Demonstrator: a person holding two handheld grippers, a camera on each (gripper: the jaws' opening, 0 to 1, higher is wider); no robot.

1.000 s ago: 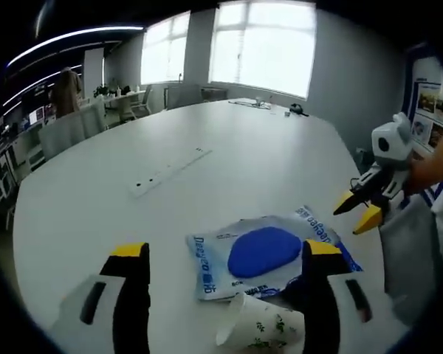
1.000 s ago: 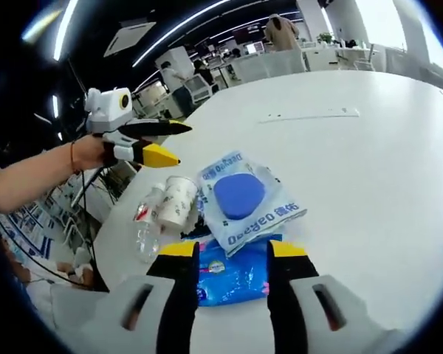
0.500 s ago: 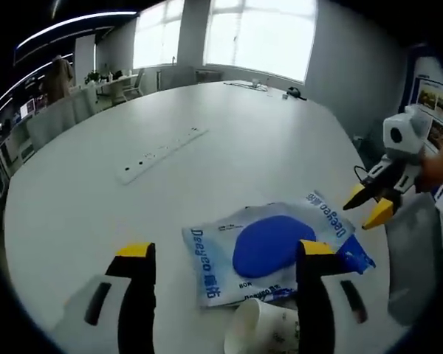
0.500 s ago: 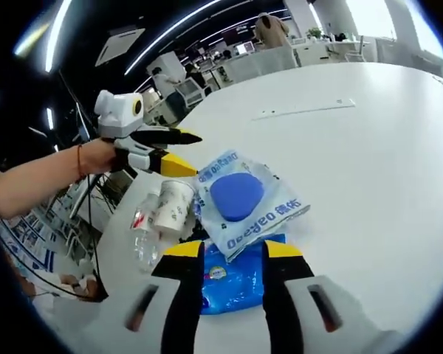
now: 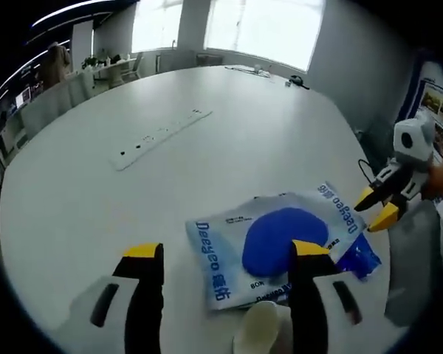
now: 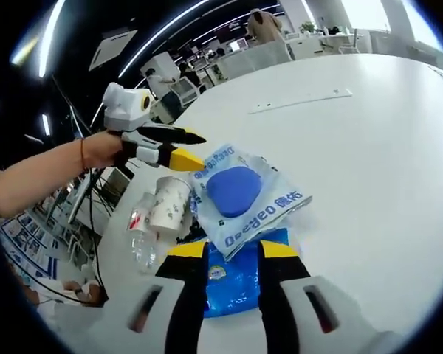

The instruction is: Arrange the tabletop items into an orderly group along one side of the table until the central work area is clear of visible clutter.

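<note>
A white packet with a blue oval [image 5: 280, 243] lies flat on the white table [image 5: 207, 169]. Just beyond it lies my left gripper [image 5: 227, 254], which is open. A paper cup [image 5: 262, 335] lies on its side under that gripper. In the right gripper view the left gripper [image 6: 196, 147] hovers over the cup [image 6: 168, 205] and the white packet's [image 6: 244, 195] edge. My right gripper [image 6: 234, 251] is open, its jaws on either side of a blue packet [image 6: 236, 276]. In the left gripper view it [image 5: 376, 208] hangs above the blue packet [image 5: 358, 254].
A clear plastic bottle with a red label [image 6: 140, 228] lies beside the cup near the table edge. A long white power strip [image 5: 159, 136] lies mid-table, also seen as the strip [image 6: 303, 102]. Chairs, desks and a standing person [image 6: 264, 26] are beyond the table.
My left gripper has moved in over the cup toward the white packet. My right gripper's jaws have narrowed a little around the blue packet. The items lie where they were.
</note>
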